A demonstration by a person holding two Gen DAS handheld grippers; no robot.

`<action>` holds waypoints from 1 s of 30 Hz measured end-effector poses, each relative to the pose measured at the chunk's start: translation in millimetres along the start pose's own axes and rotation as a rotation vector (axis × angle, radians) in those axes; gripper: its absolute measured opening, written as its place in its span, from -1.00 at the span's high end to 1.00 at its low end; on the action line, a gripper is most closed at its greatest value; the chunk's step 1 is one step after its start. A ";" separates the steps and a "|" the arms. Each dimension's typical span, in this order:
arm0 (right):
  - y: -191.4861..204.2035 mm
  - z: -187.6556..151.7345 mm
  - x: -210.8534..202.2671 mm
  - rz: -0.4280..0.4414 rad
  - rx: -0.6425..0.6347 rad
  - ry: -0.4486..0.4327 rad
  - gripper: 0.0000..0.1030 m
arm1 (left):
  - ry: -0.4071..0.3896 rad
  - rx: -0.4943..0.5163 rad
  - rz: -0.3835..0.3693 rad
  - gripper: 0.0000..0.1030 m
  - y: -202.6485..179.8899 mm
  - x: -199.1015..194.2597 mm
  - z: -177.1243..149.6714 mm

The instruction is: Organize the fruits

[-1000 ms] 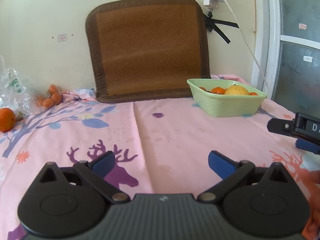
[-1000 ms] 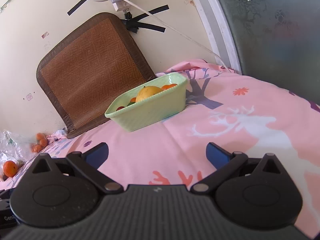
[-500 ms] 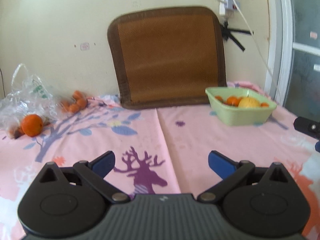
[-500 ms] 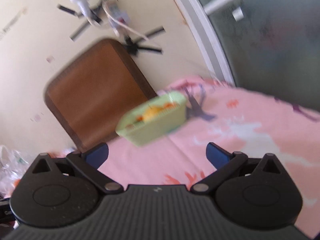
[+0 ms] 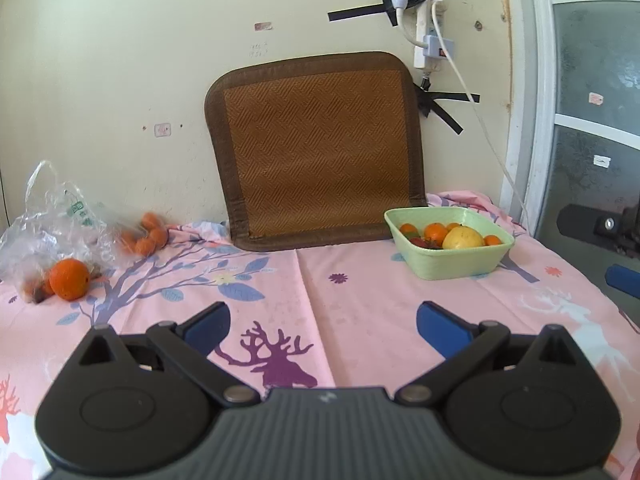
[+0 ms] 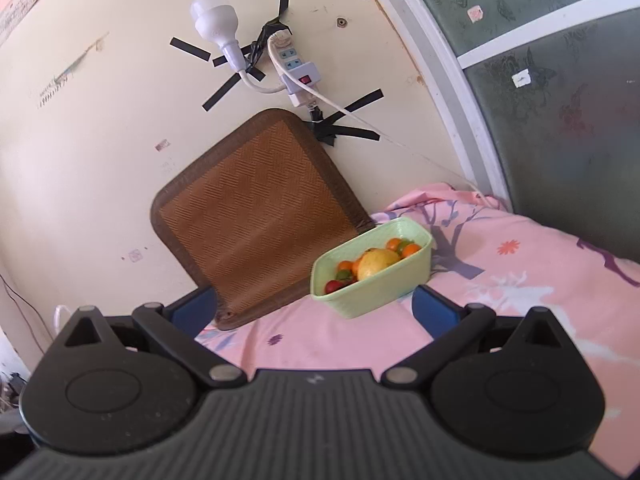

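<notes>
A pale green bowl (image 5: 460, 270) sits on the pink cloth at the back right, holding a yellow fruit (image 5: 463, 237), small oranges and red fruit. It also shows in the right wrist view (image 6: 380, 296). A loose orange (image 5: 69, 279) lies at the far left beside a clear plastic bag (image 5: 44, 216). Several small oranges (image 5: 146, 236) lie by the wall. My left gripper (image 5: 322, 326) is open and empty above the cloth. My right gripper (image 6: 314, 306) is open and empty, raised short of the bowl; part of it shows at the left view's right edge (image 5: 600, 228).
A brown woven mat (image 5: 318, 148) leans on the wall behind the bowl. A power strip (image 5: 430, 44) with a white cable and a bulb is taped to the wall above. A frosted glass door (image 5: 592, 120) stands at the right. The pink patterned cloth (image 5: 360, 304) covers the surface.
Both grippers have lifted and drawn back from the bowl. The left view now takes in more of the left side, with the orange and bag. Both stayed open.
</notes>
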State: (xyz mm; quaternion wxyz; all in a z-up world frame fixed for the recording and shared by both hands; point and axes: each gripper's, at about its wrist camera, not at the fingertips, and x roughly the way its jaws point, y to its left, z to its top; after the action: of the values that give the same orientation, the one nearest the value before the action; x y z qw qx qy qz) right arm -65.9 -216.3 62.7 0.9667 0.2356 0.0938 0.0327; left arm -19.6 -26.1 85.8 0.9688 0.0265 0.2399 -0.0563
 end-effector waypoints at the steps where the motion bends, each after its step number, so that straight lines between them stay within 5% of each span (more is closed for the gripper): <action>1: 0.4 0.5 -1.4 0.009 0.003 0.000 -1.00 | 0.003 -0.001 -0.004 -1.00 0.3 -0.2 0.0; 30: 7.7 3.2 -3.9 0.013 -0.021 0.068 -1.00 | 0.055 -0.003 -0.004 -1.00 2.6 1.8 -0.8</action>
State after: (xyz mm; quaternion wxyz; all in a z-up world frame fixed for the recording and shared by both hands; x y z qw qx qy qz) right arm -69.3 -211.4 69.7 0.9652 0.2249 0.1246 0.0481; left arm -18.1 -23.7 84.4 0.9617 0.0261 0.2666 -0.0571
